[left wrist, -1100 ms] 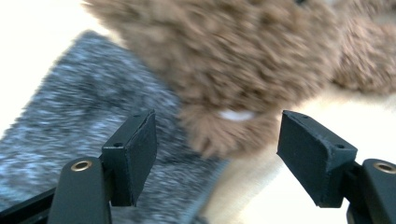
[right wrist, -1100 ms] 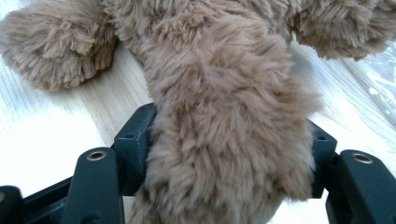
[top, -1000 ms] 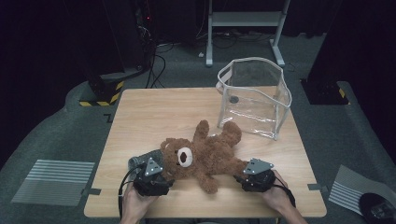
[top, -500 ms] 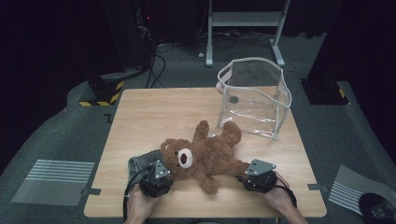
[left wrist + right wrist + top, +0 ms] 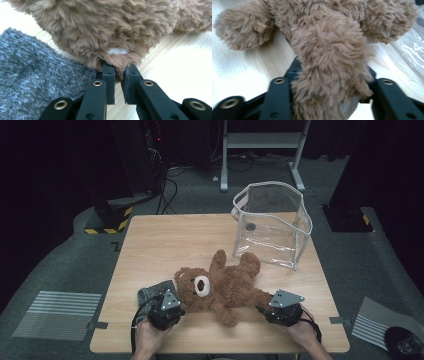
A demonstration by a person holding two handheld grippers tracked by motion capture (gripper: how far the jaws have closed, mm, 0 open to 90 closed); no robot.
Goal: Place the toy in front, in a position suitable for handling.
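Pinching shaggy brown teddy bear (image 5: 220,287) fur with my left gripper (image 5: 119,75); my right gripper (image 5: 329,85) clamps its plush limb.

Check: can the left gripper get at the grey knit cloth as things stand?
Probably not: the left gripper is pinched on the teddy bear, whose head partly covers the grey cloth. It must let go first.

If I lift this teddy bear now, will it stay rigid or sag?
Probably sag: the teddy bear looks soft and plush, limbs sprawled. The left tool pinches only fur, which may slip. The right tool wraps a whole limb, likely firmer.
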